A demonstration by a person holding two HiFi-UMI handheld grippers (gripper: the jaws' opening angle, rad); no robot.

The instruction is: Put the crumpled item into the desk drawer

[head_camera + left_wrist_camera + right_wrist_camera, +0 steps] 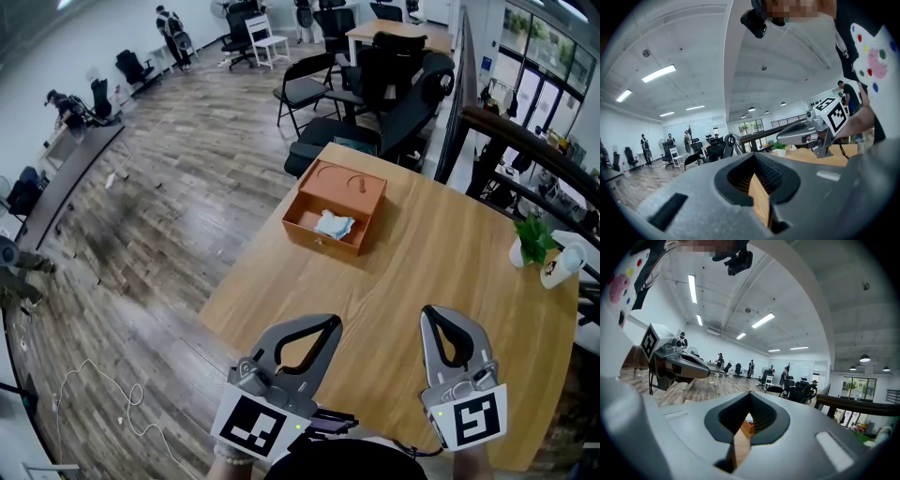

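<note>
An orange desk drawer box point(334, 205) sits open near the far left corner of the wooden table point(441, 272). A crumpled pale blue-white item point(334, 225) lies inside its pulled-out drawer. My left gripper point(323, 325) hovers over the near table edge, jaws shut and empty. My right gripper point(441, 319) is beside it to the right, also shut with nothing held. Both are well short of the drawer. In the right gripper view a sliver of the orange box point(749, 422) shows through the jaw gap point(749, 401). The left gripper view shows its shut jaws point(757, 161) and the right gripper point(811, 131).
A small potted plant point(531, 240) and a white cup point(562, 265) stand at the table's right edge. Black office chairs point(394, 103) crowd behind the table. A dark railing point(534, 150) runs at right. A white cable point(103, 398) lies on the wood floor at left.
</note>
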